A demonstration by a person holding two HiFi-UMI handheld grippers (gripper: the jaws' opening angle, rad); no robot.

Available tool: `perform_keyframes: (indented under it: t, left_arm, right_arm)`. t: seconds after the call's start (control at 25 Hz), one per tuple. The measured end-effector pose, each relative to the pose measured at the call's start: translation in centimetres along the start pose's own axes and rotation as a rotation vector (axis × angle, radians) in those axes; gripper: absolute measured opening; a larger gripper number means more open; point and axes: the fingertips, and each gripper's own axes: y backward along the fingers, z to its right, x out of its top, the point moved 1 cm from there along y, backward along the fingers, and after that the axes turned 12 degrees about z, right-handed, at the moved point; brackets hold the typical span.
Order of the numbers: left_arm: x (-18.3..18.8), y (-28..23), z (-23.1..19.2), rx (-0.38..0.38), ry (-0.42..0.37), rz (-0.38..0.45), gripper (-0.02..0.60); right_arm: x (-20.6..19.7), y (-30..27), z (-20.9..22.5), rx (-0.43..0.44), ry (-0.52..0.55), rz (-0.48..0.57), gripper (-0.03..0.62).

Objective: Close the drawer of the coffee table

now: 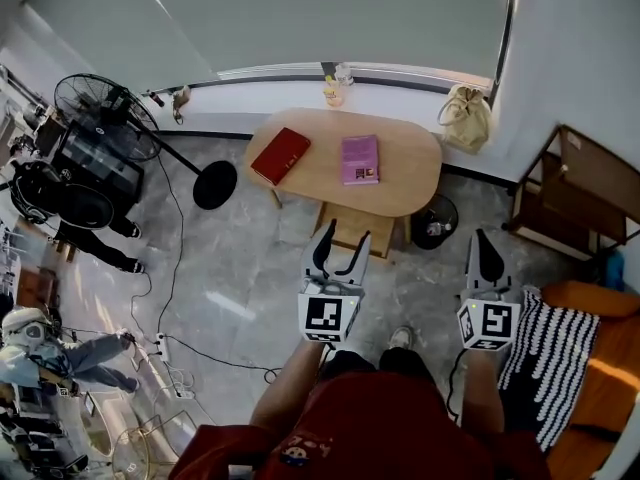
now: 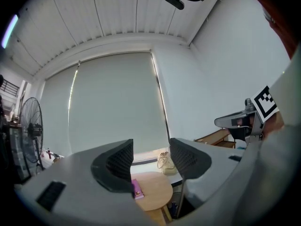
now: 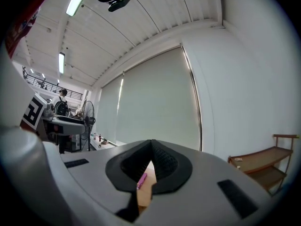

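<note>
The light wooden drawer (image 1: 378,232) stands pulled out from under the near edge of the oval wooden coffee table's worktop (image 1: 405,173), and neither gripper appears to touch it. Your left gripper (image 1: 345,236) hangs above it with its jaws apart. Your right gripper (image 1: 484,238) is off to the side, jaws pressed together on nothing. Push at one corner and the drawer could skew and jam. Shove hard and the whole table may slide, shifting the red book (image 1: 281,155) and the purple book (image 1: 360,159) on the worktop.
</note>
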Motion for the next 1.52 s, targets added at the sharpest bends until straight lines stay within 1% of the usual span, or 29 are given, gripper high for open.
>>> perform_keyframes:
  t: [0.16, 0.32, 0.44, 0.6, 0.72, 0.92, 1.16, 1.32, 1.52]
  left_arm:
    - [-0.4, -1.2, -0.6, 0.012, -0.009, -0.005, 0.245]
    - [-0.8, -1.3, -1.7, 0.027, -0.005, -0.008, 0.245]
    - [-0.9, -1.0, -3.1, 0.036, 0.003, 0.0, 0.245]
    - [-0.9, -0.1, -5.5, 0.028, -0.006, 0.009, 0.245]
    - [-0.9, 1.3, -8.1, 0.03, -0.023, 0.01, 0.245]
    - [-1.4, 3.5, -12.3, 0.056, -0.019, 0.015, 0.245]
    - [-1.8, 4.5, -15.1, 0.051, 0.0, 0.027, 0.245]
    - [-1.8, 4.0, -16.4, 0.04, 0.013, 0.025, 0.245]
    - [-2.8, 3.4, -16.7, 0.034, 0.022, 0.017, 0.245]
  right_arm:
    - [-0.5, -1.5, 0.4, 0.007, -0.001, -0.003, -0.003]
    - [-0.8, -2.8, -0.6, 0.036, -0.009, -0.001, -0.003]
    - [-0.7, -4.0, -2.2, 0.071, -0.001, 0.011, -0.003]
    - [-0.2, -5.2, -5.0, 0.087, 0.019, 0.031, -0.003]
    - [0.0, -5.9, -7.2, 0.08, 0.02, 0.03, -0.003]
    - [0.3, -7.3, -10.9, 0.123, 0.029, 0.04, -0.003]
    - [0.6, -8.3, -14.1, 0.123, 0.05, 0.041, -0.003]
    - [0.7, -9.2, -14.8, 0.106, 0.068, 0.017, -0.003]
    - [-0.5, -9.5, -14.8, 0.101, 0.086, -0.025, -0.003]
